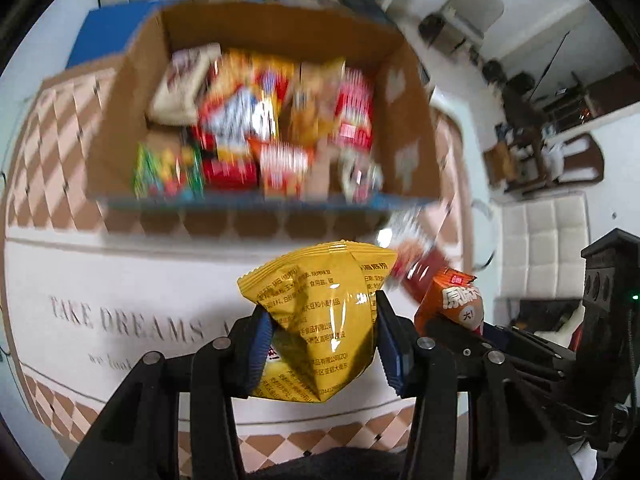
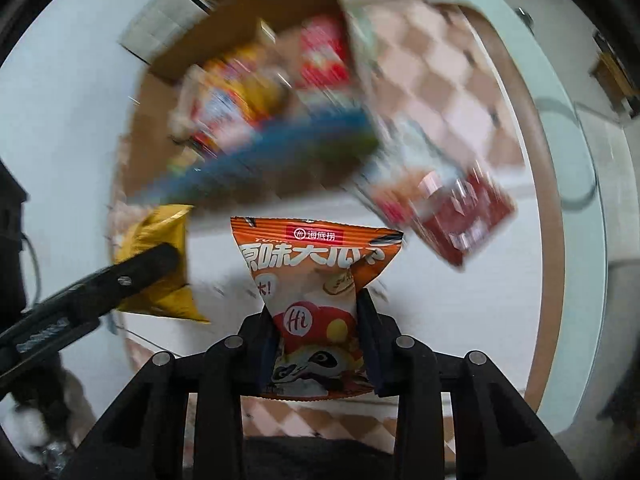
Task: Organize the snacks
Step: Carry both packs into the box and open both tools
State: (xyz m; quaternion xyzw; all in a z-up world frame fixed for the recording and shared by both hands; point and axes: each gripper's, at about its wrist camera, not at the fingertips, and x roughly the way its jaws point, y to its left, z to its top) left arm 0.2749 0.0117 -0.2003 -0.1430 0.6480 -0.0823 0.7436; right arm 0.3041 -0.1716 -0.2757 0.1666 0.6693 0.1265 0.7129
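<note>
Yellow crinkly foil snack bag [image 1: 320,320] pinched upright in left gripper [image 1: 324,340], long axis pointing away toward open cardboard box [image 1: 404,128] stuffed with snacks. Only right wrist view showing front print of orange plastic snack packet [image 2: 312,304], also upright, squeezed tight in right gripper [image 2: 316,344]. Red packet [image 2: 464,220] lying beside box on checkered tablecloth [image 2: 440,80], blurry.
</note>
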